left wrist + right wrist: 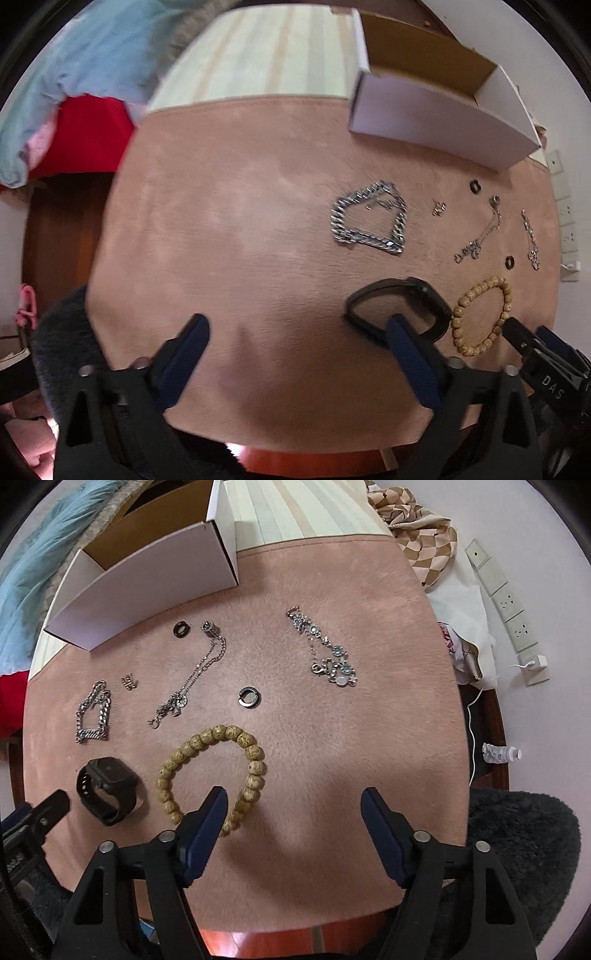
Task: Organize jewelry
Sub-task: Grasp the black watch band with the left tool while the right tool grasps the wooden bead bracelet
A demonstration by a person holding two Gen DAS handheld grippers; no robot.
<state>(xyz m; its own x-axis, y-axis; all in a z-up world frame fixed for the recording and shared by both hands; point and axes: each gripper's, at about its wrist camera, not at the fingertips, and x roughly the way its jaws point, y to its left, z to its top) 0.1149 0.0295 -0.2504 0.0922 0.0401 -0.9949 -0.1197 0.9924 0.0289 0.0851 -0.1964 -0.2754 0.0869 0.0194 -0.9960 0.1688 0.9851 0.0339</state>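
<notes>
Jewelry lies spread on a pink mat [332,738]. A beaded wooden bracelet [255,764] [480,315] lies just ahead of my open, empty right gripper [295,812]. A black smartwatch [399,306] [107,790] lies by the right finger of my open, empty left gripper [295,343]. A thick silver chain bracelet [369,225] [92,712], a thin silver necklace [192,675] [480,236], a blue-stone bracelet [325,650] [530,236], two dark rings [249,698] [181,629] and a small clasp [128,682] lie farther out.
An open white cardboard box [147,565] [436,107] stands at the mat's far edge. Striped cloth [266,55] lies behind it. Clothes are heaped at the left [74,92] and checked fabric at the right [424,524]. Wall sockets [513,609] and a dark furry cushion [524,830] flank the table.
</notes>
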